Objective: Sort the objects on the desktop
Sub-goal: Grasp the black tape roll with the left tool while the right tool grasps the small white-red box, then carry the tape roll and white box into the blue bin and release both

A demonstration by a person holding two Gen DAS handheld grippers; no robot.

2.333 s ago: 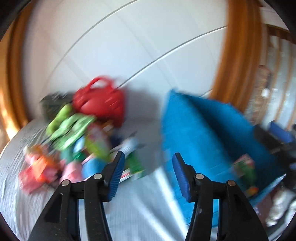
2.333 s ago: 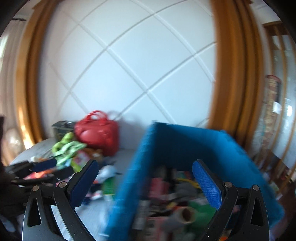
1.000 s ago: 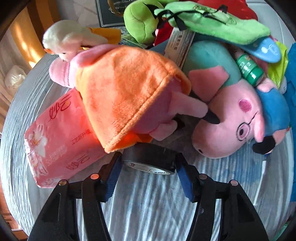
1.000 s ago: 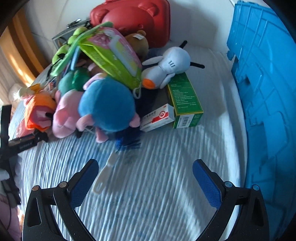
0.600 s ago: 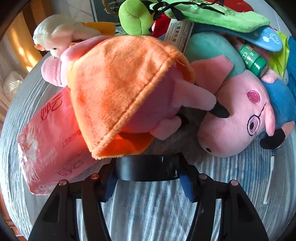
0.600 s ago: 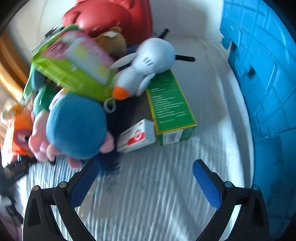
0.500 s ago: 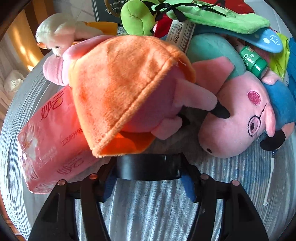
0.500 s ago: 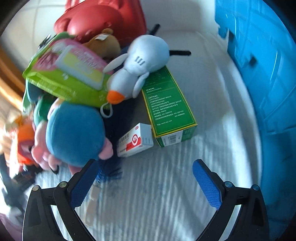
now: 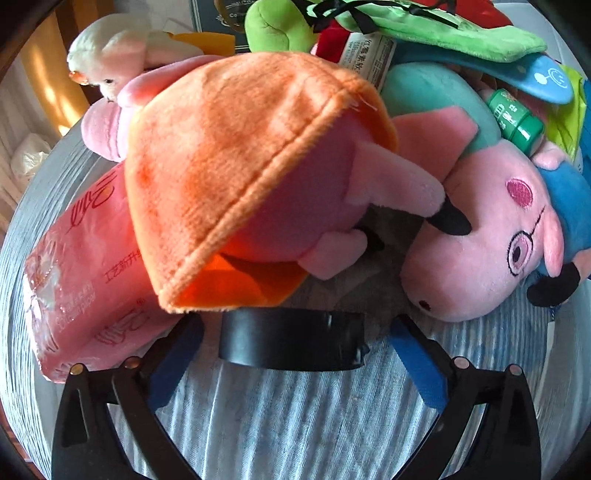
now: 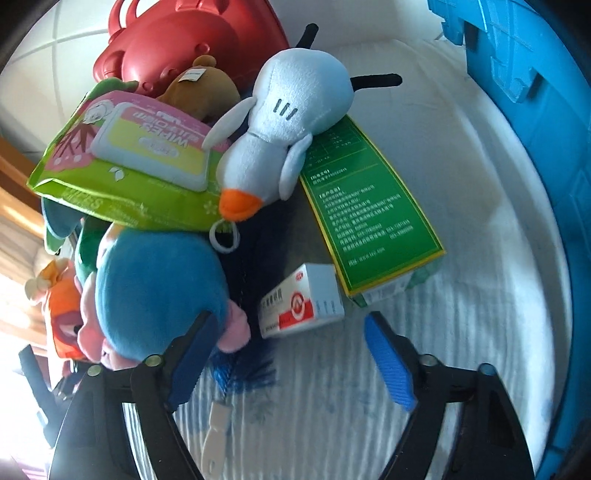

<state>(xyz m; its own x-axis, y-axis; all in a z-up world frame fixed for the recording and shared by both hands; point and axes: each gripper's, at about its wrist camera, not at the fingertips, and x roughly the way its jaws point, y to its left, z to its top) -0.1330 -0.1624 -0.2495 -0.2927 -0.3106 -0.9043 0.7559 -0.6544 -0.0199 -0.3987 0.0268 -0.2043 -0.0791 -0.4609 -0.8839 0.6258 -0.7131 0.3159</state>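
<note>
1. Lying between the spread fingers of the left gripper is one black tape roll; the jaws have just been opening, so the roll is released and rests on the striped cloth of the tabletop, a gap on each side.
2. The right gripper hangs over a blue brush with a pale handle; its jaws have just been closing, half-narrowed, and the pads grasp nothing. The one small red-and-white medicine box lies just ahead of the fingertips.
3. Just behind the tape roll: one pink tissue pack on the left, with an orange-dressed pig plush lying partly on it.
4. Three pig plushes in all: the orange one, a teal-shirted one with glasses, and a blue-bodied one.
5. One green carton lies beside the medicine box, touching it, under one pale blue duck plush.
6. One green wipes pack tops the heap; one small green bottle lies by the teal pig.
7. Farther back: one white bird plush, one green plush, one brown plush, and one red case.
8. One blue crate stands at the right; its contents cannot be seen.
</note>
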